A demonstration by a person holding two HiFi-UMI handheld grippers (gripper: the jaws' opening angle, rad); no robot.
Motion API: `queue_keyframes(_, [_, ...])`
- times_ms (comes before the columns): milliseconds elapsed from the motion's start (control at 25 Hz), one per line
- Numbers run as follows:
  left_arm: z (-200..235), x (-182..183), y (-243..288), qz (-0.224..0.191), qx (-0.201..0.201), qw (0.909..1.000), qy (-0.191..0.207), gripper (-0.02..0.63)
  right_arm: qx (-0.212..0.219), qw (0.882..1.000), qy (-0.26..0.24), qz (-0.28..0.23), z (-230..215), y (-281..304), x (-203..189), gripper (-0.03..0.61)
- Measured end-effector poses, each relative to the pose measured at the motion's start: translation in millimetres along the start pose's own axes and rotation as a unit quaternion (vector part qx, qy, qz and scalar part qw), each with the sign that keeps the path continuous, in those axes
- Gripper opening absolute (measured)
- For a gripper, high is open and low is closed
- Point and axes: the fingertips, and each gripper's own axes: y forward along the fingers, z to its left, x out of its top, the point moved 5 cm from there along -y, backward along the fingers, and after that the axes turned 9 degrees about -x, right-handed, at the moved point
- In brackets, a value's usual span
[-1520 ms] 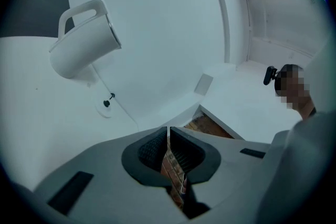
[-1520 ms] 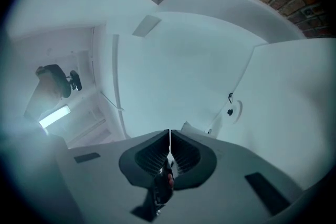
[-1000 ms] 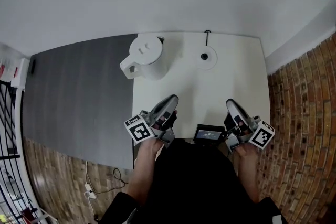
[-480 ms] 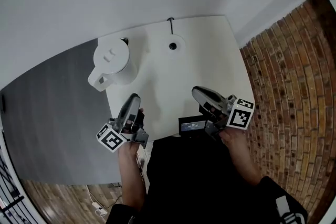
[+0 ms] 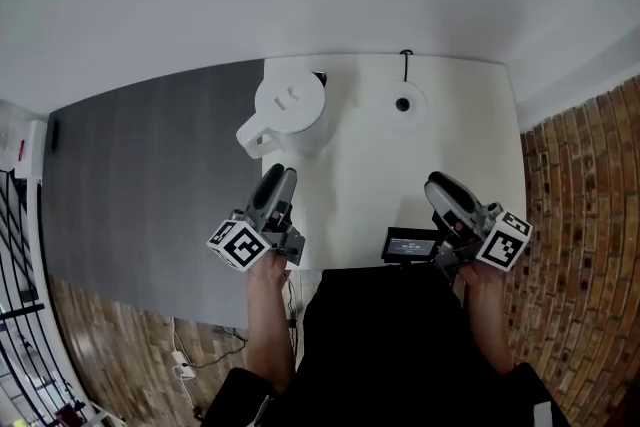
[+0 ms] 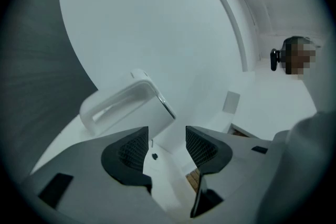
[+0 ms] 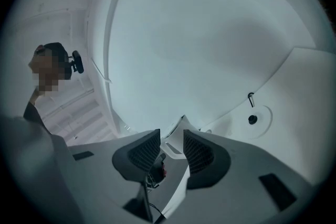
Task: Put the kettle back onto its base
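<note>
Head view, kettle: the white kettle (image 5: pixel 290 110) stood on the white surface (image 5: pixel 370 185), well apart from its round base (image 5: pixel 403 103), which was bare.
Head view, grippers: the left gripper (image 5: pixel 278 177) pointed at the kettle, near it but not touching. The right gripper (image 5: pixel 440 185) hung at the near edge beside a small screen (image 5: pixel 411 243).
Left gripper view: jaws apart and opening, nothing between them, with the kettle's handle (image 6: pixel 119 93) just ahead.
Right gripper view: jaws apart, holding nothing, with the base off to the right.
Progress: apparently nothing was done yet; grasping, lifting and seating remained.
</note>
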Motion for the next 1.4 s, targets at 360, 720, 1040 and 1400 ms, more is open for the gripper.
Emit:
queue_keyframes(360, [54, 48, -12, 0.032, 0.143, 0.9692, 0.198, 0.284, -0.016, 1.000, 0.005, -0.003, -6, -7, -1, 0.121])
queue_keyframes(720, [62, 59, 13, 0.112, 0.120, 0.9393, 0.301, 0.299, -0.021, 1.000, 0.004, -0.012, -6, -14, -2, 0.121])
queue_keyframes(1040, [35, 19, 20, 0.147, 0.047, 0.9506, 0.269, 0.199, -0.016, 1.000, 0.006, -0.006, -5, -9, -5, 0.121])
queue_keyframes(1400, [32, 18, 54, 0.167, 0.072, 0.9301, 0.319, 0.225, -0.021, 1.000, 0.009, -0.013, -5, -15, -4, 0.121])
